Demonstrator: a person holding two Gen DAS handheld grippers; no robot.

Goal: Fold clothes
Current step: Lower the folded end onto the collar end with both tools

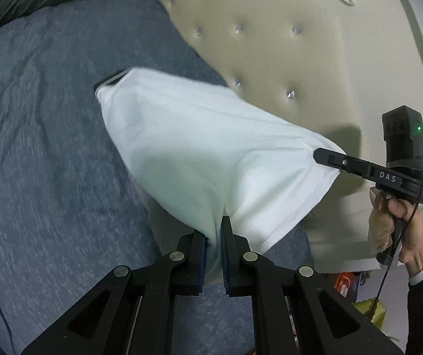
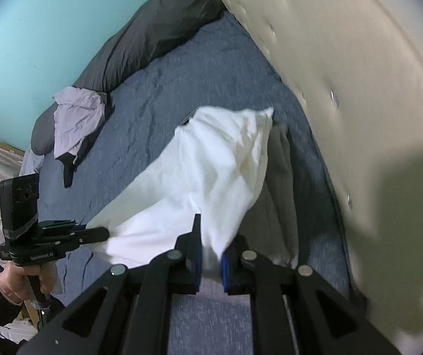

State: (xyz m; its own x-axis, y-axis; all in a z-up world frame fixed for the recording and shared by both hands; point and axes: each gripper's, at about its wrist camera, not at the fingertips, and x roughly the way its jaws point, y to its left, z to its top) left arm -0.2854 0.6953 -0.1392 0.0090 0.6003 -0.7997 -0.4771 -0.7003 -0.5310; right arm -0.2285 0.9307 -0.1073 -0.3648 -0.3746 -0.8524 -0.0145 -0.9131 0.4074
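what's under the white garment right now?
The blue bedspread lies under the lifted white garment, and a grey cloth lies beside the headboard. Whatever lies directly beneath the garment is hidden.

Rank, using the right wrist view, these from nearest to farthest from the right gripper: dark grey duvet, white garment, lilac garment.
1. white garment: clamped in the right gripper, held over the blue bed.
2. lilac garment: crumpled on the bed, left of centre.
3. dark grey duvet: bunched along the far edge by the turquoise wall.
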